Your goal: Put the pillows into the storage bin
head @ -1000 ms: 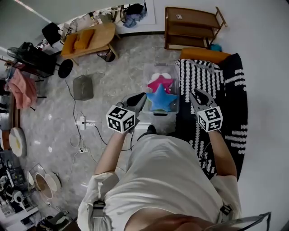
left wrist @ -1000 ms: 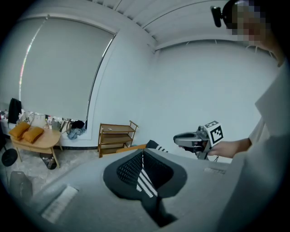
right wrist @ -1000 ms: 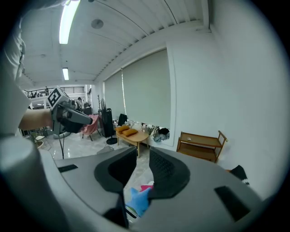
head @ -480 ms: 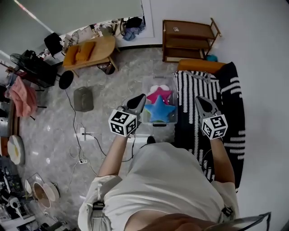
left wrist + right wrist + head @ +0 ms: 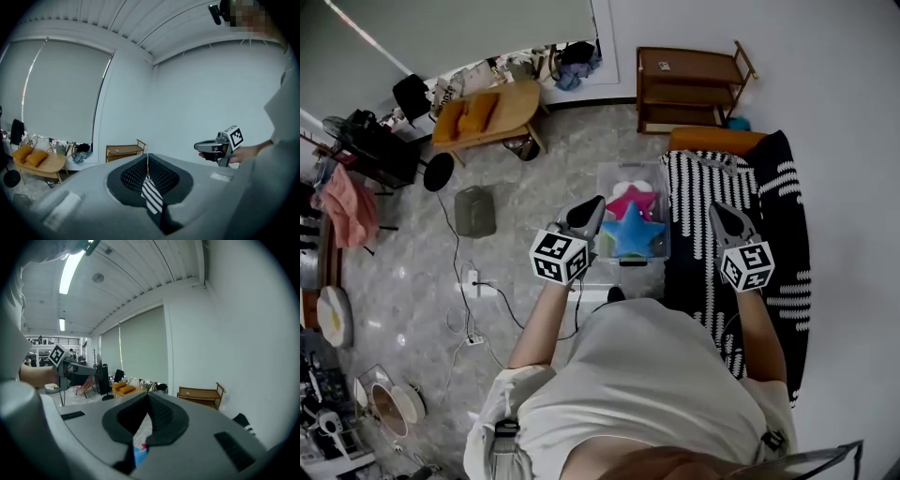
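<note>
A clear storage bin (image 5: 605, 178) stands on the floor beside a black-and-white striped sofa (image 5: 712, 187). In it lie a blue star pillow (image 5: 634, 234), a pink star pillow (image 5: 634, 199) and a white pillow (image 5: 622, 186). My left gripper (image 5: 589, 210) hangs over the bin's left edge, shut with nothing in it; its own view shows its jaws (image 5: 147, 157) closed, with striped fabric (image 5: 151, 197) below. My right gripper (image 5: 722, 216) hovers over the sofa, shut and empty. In its own view (image 5: 149, 394) a bit of the blue pillow (image 5: 139, 454) shows under the jaws.
A wooden shelf unit (image 5: 689, 75) stands against the far wall. An orange cushion (image 5: 717, 141) lies at the sofa's far end. To the left are a low wooden table (image 5: 487, 108), a grey box (image 5: 474, 208), and a power strip with cables (image 5: 473, 277) on the floor.
The right gripper's jaws, slightly apart a second ago, have closed on nothing. Both grippers have risen a little; the pillows stay in the bin.
</note>
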Tool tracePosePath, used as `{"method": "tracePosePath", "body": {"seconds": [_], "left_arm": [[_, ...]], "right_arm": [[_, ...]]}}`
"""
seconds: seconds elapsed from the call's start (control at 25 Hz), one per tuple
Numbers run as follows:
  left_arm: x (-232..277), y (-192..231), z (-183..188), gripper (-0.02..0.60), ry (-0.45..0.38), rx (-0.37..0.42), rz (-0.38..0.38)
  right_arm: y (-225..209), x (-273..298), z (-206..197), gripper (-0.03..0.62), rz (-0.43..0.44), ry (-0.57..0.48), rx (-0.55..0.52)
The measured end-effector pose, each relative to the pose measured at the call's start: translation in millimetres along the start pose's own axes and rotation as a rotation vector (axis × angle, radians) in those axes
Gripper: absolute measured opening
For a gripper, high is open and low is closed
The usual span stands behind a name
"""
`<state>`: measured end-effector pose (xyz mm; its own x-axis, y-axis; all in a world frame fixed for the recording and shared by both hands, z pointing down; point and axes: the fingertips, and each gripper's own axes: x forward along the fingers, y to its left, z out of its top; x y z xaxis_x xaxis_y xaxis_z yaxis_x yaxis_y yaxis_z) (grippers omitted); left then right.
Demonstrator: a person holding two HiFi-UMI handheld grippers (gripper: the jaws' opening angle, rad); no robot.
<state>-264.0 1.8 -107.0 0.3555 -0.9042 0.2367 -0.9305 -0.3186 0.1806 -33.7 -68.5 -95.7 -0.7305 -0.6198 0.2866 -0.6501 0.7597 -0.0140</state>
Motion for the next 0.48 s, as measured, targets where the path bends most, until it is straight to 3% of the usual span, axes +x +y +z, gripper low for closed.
{"method": "tracePosePath", "body": {"seconds": [0.48], "left_arm": [[2.0, -2.4, -6.7, 0.018, -0.002, -0.007, -0.017]], "right_arm": [[1.1, -3.3, 1.8, 0.003, -0.012, -0.011, 0.005]]}}
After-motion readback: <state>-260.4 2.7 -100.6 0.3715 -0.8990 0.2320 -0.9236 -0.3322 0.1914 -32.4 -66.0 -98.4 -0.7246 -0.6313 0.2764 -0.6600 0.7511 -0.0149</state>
